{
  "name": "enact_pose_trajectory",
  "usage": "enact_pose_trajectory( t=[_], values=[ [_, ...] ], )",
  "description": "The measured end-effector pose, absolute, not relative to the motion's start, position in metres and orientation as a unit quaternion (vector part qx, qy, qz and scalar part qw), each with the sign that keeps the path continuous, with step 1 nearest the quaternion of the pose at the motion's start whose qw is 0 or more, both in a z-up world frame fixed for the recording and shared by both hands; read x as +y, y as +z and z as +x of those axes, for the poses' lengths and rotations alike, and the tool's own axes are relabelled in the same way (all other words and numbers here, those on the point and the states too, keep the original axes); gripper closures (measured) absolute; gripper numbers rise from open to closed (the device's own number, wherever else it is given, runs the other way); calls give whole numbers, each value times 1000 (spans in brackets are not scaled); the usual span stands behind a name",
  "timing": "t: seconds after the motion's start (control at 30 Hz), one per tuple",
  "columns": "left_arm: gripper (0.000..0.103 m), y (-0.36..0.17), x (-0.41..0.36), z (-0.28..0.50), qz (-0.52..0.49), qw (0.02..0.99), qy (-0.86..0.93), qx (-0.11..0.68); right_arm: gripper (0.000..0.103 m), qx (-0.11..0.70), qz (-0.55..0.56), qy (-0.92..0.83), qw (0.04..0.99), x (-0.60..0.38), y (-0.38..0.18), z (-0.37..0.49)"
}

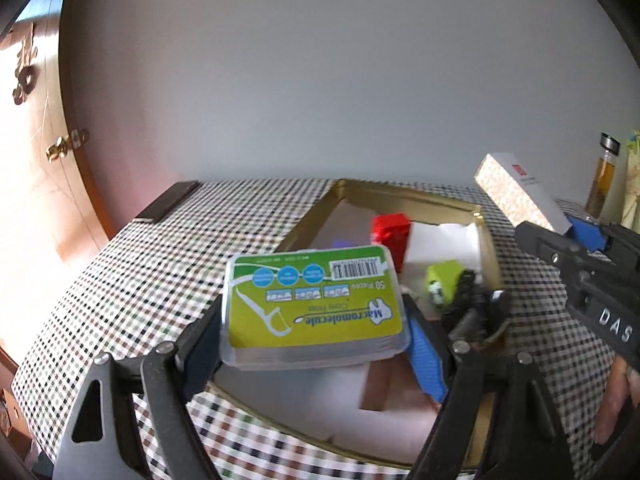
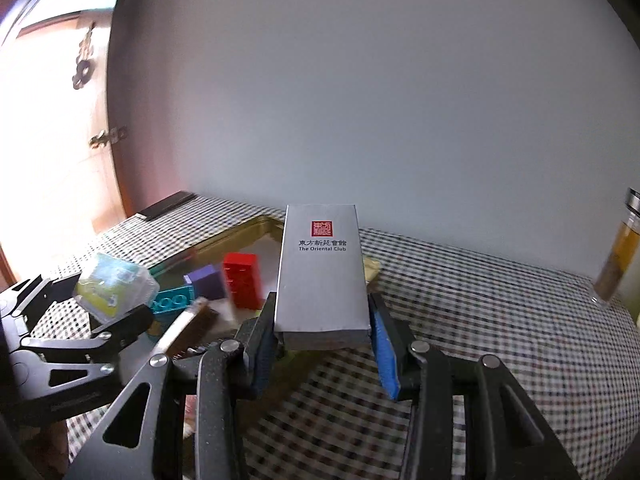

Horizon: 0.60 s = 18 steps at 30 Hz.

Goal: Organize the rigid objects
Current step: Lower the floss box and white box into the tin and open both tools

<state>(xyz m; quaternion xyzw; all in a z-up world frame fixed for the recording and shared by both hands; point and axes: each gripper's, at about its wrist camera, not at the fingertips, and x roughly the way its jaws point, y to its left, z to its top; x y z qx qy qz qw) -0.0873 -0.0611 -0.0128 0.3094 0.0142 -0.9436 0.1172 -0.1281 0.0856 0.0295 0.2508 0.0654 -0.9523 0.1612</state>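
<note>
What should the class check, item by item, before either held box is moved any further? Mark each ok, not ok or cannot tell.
1. Left gripper has its jaws shut on the floss pick box: ok.
2. Right gripper has its jaws shut on the grey Oriental Club box: ok.
3. Both boxes lifted off the checked tablecloth: ok.
4. Free floor space left in the gold tray beside the red brick: ok.
5. Glass bottle stands apart from the right gripper: ok.
6. Grip firm enough not to slip: cannot tell.
</note>
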Motion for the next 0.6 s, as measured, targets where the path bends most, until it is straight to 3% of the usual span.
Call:
enact_pose_trajectory(
  t=[0.47,0.57,0.6],
  values=[
    [21,-33,-74,-113,354,106,-929,27,56,100,301,-936,154,40,11,-157],
    [16,-32,-73,-106,353,104,-929,29,33,96,303,-935,158,40,9,-157],
    [10,-32,-73,-104,352,105,-930,30,24,98,299,-937,153,40,10,-155]
  ],
)
